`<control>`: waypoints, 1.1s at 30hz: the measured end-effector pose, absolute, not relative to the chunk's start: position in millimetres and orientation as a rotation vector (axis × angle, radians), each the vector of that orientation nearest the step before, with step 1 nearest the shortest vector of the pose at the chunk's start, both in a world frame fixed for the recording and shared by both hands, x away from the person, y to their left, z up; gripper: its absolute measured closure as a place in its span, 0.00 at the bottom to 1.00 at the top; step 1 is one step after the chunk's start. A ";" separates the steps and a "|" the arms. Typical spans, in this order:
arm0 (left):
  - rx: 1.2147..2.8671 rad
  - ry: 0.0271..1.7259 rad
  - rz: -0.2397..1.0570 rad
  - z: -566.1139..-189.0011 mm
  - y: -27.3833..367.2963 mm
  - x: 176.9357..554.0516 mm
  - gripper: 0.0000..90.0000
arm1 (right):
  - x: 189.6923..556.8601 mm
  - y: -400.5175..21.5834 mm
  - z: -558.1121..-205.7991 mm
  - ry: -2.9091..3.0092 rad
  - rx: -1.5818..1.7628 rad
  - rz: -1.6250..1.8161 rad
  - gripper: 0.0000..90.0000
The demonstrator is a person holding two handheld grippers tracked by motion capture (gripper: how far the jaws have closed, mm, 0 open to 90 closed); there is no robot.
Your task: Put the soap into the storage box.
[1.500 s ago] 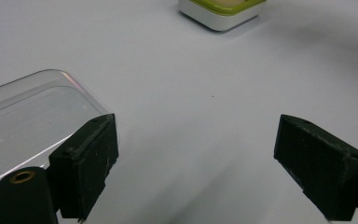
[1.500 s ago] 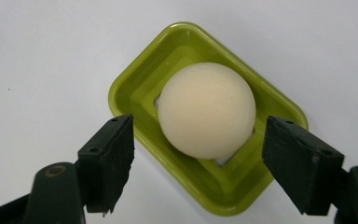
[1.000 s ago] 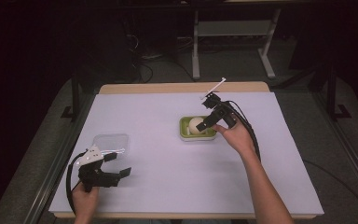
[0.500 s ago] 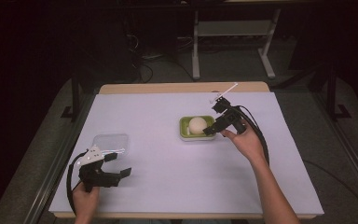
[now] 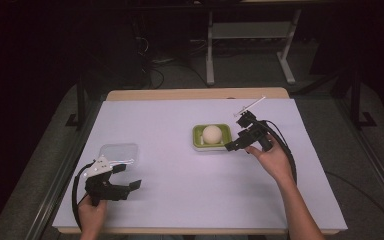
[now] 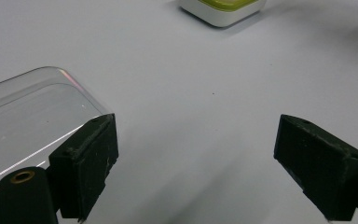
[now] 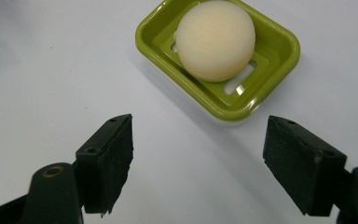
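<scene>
The right tongs [image 5: 236, 144] stand wide open and hold nothing, just beside the right edge of the green soap dish [image 5: 198, 142], near it but not touching. In the right gripper view the two black jaws rise from the bottom with bare surface between them, and the soap dish [image 7: 279, 60] lies ahead of them, up and slightly to the right of the gap's middle, its near corner pointing toward the jaws. A round, cream-coloured soap ball [image 7: 215, 39] sits in the dish, resting on the slotted green insert; a white base shows under the green rim at the near edge. In the high view the soap ball [image 5: 212, 133] fills the middle of the dish, which lies a little right of the centre of the pale lilac surface [image 5: 180, 200]. The person's right hand [image 5: 272, 159] grips the tool from behind, the forearm coming in from the bottom right, and a black cable loops around the wrist side.

The left tongs [image 5: 125, 186] are also wide open and empty, low over the near left part of the surface, well apart from the dish. A clear plastic lid [image 5: 119, 152] lies flat just beyond them. In the left gripper view the clear lid [image 6: 28, 112] reaches in from the left, its rounded corner just behind the left-hand jaw; whether they touch cannot be told. The soap dish's white-bottomed corner [image 6: 223, 11] shows far ahead at the top edge. The left hand [image 5: 91, 217] holds the tool at the near edge of the surface.
</scene>
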State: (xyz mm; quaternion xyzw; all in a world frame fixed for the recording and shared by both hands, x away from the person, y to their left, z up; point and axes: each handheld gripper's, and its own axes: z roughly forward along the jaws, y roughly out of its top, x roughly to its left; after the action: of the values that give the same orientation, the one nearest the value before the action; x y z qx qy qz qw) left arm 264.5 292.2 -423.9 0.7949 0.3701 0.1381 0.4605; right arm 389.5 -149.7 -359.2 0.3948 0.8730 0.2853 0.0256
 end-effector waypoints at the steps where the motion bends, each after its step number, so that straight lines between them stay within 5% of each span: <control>1: 1.956 0.911 0.340 -423.9 292.2 264.5 0.14 | 388.0 -151.5 -360.0 2.697 1.224 0.883 0.26; 33: 1.971 0.918 0.341 -425.2 292.2 265.3 0.14 | 351.7 -203.8 -388.0 2.622 1.335 0.951 0.26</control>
State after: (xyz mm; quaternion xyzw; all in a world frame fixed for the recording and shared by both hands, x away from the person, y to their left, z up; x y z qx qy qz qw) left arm 265.3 292.2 -425.2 0.7983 0.3717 0.1380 0.4533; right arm 351.7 -203.8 -388.0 0.4317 0.8476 0.3076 0.0247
